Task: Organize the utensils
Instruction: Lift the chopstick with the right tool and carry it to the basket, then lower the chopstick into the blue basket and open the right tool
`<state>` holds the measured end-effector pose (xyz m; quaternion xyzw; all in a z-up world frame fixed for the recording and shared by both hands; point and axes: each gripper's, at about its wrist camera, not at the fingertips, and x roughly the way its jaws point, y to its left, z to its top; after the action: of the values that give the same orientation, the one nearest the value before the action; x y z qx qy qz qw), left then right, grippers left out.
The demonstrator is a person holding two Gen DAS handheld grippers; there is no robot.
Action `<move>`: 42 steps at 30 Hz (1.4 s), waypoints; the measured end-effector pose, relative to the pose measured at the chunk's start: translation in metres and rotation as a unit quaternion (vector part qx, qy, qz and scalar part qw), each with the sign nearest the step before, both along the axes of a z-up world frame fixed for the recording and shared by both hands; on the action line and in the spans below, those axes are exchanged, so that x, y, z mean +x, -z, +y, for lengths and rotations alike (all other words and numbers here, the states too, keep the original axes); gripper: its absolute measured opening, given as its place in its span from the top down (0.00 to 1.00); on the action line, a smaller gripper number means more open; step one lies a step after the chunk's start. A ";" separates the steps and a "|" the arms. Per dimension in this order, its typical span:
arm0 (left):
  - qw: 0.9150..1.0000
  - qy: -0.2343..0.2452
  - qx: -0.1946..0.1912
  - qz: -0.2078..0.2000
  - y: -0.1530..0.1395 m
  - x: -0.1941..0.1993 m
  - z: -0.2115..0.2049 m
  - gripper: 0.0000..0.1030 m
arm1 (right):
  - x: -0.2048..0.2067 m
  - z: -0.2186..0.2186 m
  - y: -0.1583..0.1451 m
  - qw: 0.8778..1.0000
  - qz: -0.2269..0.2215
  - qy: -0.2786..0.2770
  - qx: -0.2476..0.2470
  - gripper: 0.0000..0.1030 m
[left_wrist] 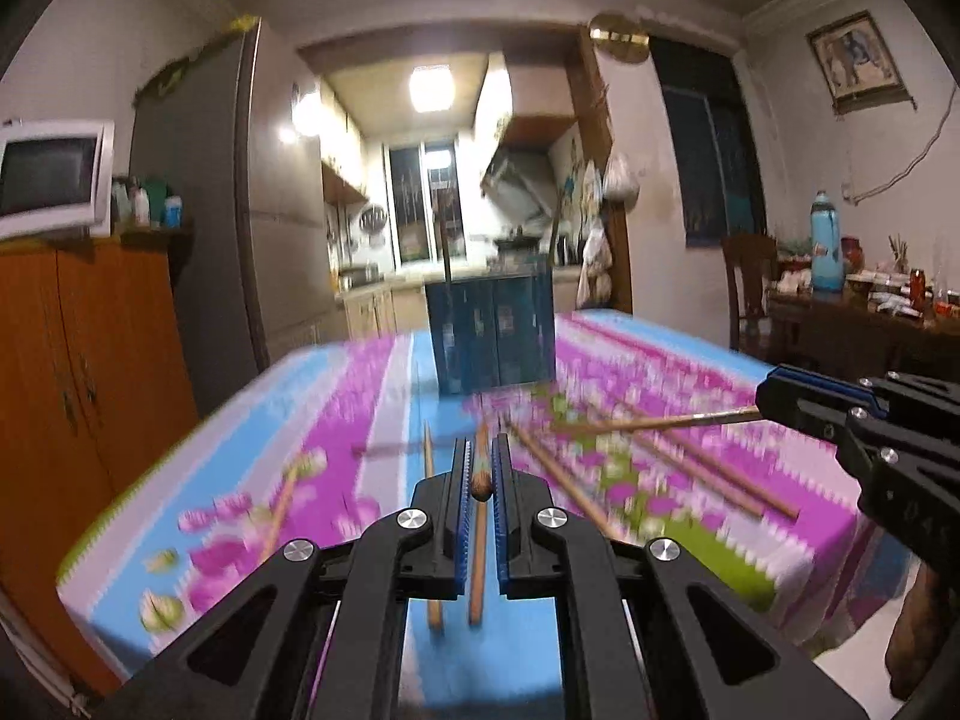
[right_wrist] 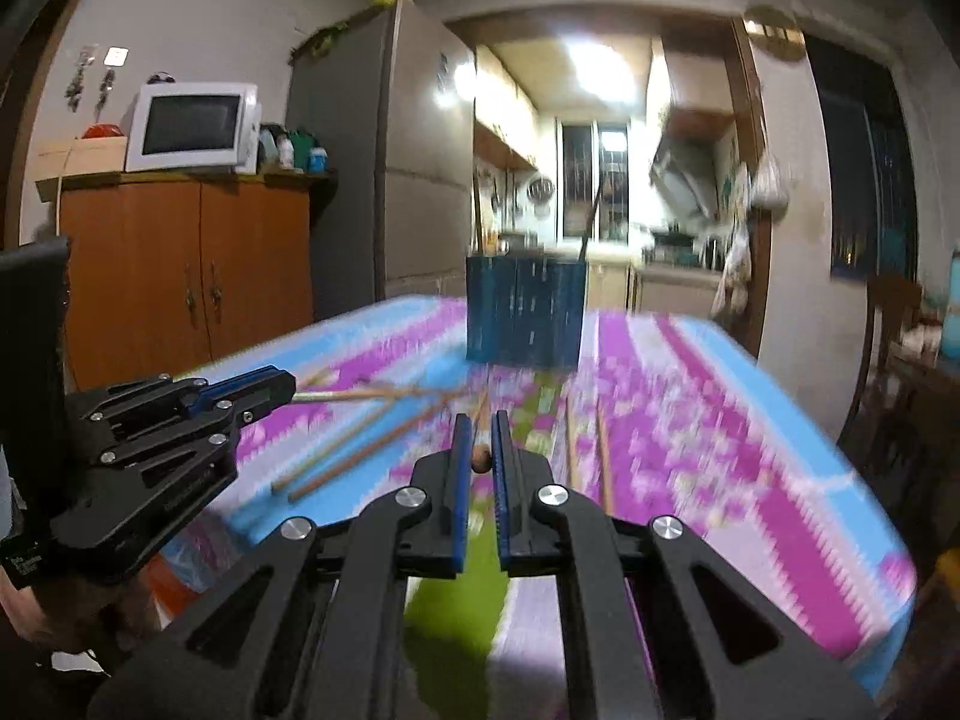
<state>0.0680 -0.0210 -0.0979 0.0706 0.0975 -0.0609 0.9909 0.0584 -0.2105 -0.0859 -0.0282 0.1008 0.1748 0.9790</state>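
Several wooden chopsticks (left_wrist: 654, 468) lie scattered on the flowered tablecloth (left_wrist: 336, 396). My left gripper (left_wrist: 480, 450) is shut on one chopstick (left_wrist: 481, 489), seen end-on between the blue pads. My right gripper (right_wrist: 480, 429) is shut on another chopstick (right_wrist: 481, 457), also end-on. Each gripper shows in the other's view: the right one (left_wrist: 774, 399) holds its chopstick out sideways, and so does the left one (right_wrist: 282, 387). A dark blue utensil holder (left_wrist: 495, 333) stands at the table's far side, with a thin stick upright in it. It also shows in the right wrist view (right_wrist: 525, 312).
The tablecloth covers a table with edges near on the left (left_wrist: 108, 546) and right (right_wrist: 864, 468). An orange cabinet (left_wrist: 78, 372) with a microwave stands left, a grey fridge (left_wrist: 198, 210) behind it. A cluttered side table and a chair (left_wrist: 750, 276) stand right.
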 end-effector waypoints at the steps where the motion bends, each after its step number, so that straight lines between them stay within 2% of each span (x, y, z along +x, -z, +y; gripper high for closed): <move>1: 1.000 0.002 -0.001 -0.011 -0.009 0.000 0.001 0.92 | 0.002 -0.002 -0.007 1.000 -0.006 -0.002 0.000 0.95; 6: 0.998 0.018 0.006 -0.054 -0.045 0.008 -0.002 0.92 | 0.023 -0.007 -0.047 0.999 -0.026 -0.017 -0.003 0.95; 11: 0.997 0.033 -0.001 -0.067 -0.081 0.029 -0.001 0.92 | 0.049 -0.006 -0.079 0.999 -0.032 -0.031 -0.021 0.95; 15: 0.997 0.052 -0.016 -0.048 -0.108 0.060 0.003 0.92 | 0.072 -0.005 -0.096 0.999 -0.017 -0.042 -0.030 0.95; 20: 0.997 0.073 -0.024 -0.010 -0.129 0.097 0.010 0.92 | 0.094 -0.005 -0.110 0.998 0.007 -0.051 -0.033 0.95; 24: 0.997 0.079 -0.017 0.011 -0.144 0.119 0.011 0.92 | 0.108 -0.003 -0.117 0.997 0.023 -0.056 -0.042 0.95; 31: 0.997 0.083 -0.007 0.000 -0.167 0.129 0.013 0.92 | 0.124 -0.005 -0.131 0.996 0.040 -0.061 -0.041 0.95; 42: 0.996 0.090 -0.023 -0.011 -0.210 0.162 0.016 0.92 | 0.152 -0.013 -0.182 0.997 0.042 -0.067 -0.016 0.95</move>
<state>0.2295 -0.0053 0.1121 0.0567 0.0788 -0.1511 0.9837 0.2104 -0.2238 0.0961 -0.0429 0.1428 0.2391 0.9595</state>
